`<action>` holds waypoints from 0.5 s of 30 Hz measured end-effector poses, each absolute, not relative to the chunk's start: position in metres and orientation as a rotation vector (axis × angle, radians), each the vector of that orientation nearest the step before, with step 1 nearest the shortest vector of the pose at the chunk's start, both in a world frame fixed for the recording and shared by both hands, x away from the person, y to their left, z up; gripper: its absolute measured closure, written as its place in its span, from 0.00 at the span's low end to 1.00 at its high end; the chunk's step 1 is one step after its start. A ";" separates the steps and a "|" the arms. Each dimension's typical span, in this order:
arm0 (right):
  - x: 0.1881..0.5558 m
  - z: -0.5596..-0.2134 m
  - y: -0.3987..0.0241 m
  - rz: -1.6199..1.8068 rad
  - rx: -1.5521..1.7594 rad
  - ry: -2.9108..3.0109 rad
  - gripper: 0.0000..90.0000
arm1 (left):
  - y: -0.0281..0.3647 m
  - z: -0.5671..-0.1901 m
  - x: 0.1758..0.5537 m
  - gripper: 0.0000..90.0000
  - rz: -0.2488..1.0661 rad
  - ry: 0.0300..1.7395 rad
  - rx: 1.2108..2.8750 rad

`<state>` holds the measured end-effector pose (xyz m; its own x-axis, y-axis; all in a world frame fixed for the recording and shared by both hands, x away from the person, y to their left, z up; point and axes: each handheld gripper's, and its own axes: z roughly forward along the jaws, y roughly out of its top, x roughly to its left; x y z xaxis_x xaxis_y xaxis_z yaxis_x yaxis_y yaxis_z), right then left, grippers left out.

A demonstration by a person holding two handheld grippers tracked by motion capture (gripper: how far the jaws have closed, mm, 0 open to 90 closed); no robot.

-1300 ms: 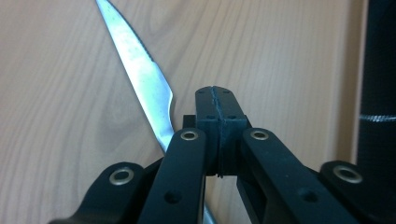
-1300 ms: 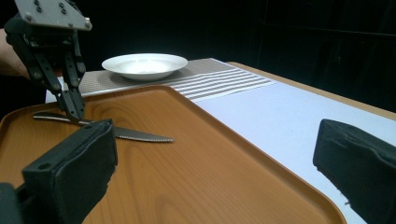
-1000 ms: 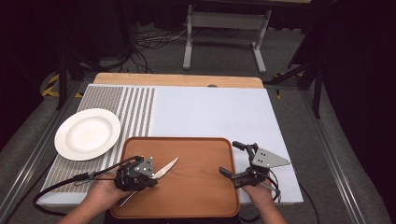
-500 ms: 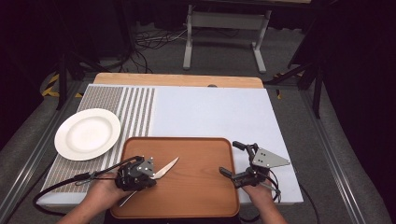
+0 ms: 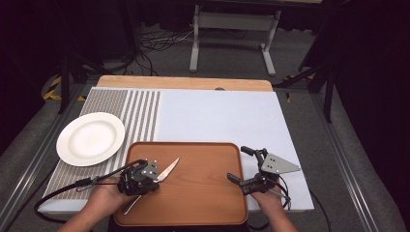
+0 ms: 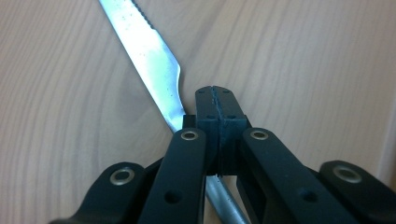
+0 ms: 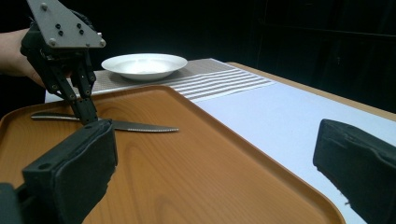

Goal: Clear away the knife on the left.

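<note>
1. Against the earlier high views nothing has shifted: both hands, the serrated table knife (image 5: 167, 170) and the white plate (image 5: 91, 138) lie where they lay a second ago.
2. The left tool (image 6: 218, 100) has its jaws pressed together, tips down on the wooden tray (image 5: 203, 203). In the left gripper view the closed tips sit just beside the knife where blade meets handle; whether they pinch the metal or only touch its edge I cannot tell.
3. The knife lies flat on the tray's left half, blade pointing up and right towards the tray's middle, handle running back under the left hand (image 5: 104, 198).
4. The right tool (image 7: 215, 158) has its jaws spread wide with nothing between them. It hovers at the tray's right rim, looking across the tray towards the knife, well apart from it.
5. The plate rests on the striped end of the placemat (image 5: 220, 116) that covers the surface, left of the tray and beyond its corner.
6. Risks, as I judge them:
   - If the closed tips have missed the thin blade, a lift would leave the knife behind.
   - A grip so near the blade's base could let the knife pivot and swing, because the handle is heavier.
   - Pressing down could slide the knife across the smooth tray.
</note>
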<state>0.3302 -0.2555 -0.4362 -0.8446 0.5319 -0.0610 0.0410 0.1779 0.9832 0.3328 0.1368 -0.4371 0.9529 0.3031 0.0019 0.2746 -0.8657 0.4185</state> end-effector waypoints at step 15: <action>0.330 -0.436 -0.256 1.707 0.539 2.071 0.00 | 0.142 -0.435 0.338 1.00 0.114 0.476 2.706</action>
